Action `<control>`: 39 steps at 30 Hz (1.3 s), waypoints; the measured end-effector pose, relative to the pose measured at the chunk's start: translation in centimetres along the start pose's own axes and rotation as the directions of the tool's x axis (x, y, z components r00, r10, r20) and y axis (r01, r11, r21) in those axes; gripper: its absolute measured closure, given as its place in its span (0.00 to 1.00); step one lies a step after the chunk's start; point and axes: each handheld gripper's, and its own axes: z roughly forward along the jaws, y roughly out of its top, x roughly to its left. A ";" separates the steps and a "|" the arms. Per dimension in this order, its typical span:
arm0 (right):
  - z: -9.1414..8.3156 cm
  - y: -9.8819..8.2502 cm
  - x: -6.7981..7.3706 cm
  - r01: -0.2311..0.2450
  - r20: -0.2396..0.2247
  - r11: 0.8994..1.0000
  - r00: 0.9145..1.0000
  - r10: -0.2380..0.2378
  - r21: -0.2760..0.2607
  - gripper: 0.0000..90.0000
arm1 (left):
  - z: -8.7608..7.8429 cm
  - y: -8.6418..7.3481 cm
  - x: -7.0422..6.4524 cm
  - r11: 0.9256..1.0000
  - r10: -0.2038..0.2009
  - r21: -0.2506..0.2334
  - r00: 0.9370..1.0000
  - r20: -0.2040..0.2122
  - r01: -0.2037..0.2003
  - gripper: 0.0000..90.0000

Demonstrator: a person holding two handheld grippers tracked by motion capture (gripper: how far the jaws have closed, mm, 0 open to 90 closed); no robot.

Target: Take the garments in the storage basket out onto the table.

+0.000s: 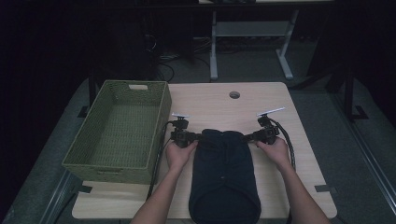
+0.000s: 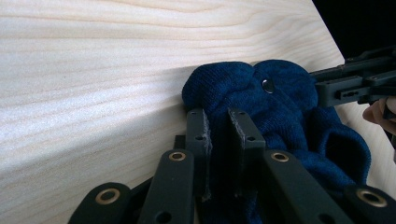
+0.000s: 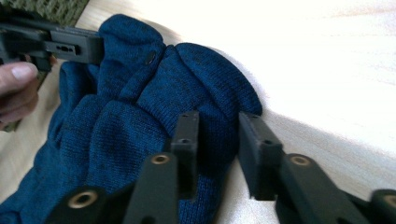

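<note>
A dark blue knitted garment (image 1: 224, 172) lies flat on the wooden table (image 1: 210, 105), its lower end hanging over the near edge. My left gripper (image 1: 198, 136) is at its far left corner and my right gripper (image 1: 247, 136) at its far right corner. In the left gripper view, my left gripper (image 2: 222, 130) is shut on a bunched fold of the garment (image 2: 289, 107), near a metal snap (image 2: 268, 85). In the right gripper view, my right gripper (image 3: 217, 135) pinches the garment's (image 3: 140, 107) rounded edge, with cloth filling the gap between the jaws.
A green woven basket (image 1: 108, 171) stands on the table's left side, beside my left hand. A round cable hole (image 1: 234, 94) sits near the far edge. Bare tabletop lies beyond the garment and to its right. Table legs and cables stand on the floor behind.
</note>
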 end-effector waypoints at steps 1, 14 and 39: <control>0.0 0.0 0.2 0.005 0.009 1.000 1.000 -0.005 0.006 0.83 | -0.1 0.1 0.0 1.000 0.006 -0.001 1.000 0.003 -0.006 0.89; -1.4 0.4 0.6 0.031 -0.010 0.998 0.999 -0.032 -0.057 0.88 | -1.0 1.7 -1.1 0.998 0.050 -0.046 0.999 0.019 -0.050 0.90; -6.1 3.7 3.2 0.105 -0.019 0.980 0.994 -0.109 -0.169 0.87 | -4.7 5.6 -4.1 0.974 0.144 -0.182 0.988 0.052 -0.132 0.90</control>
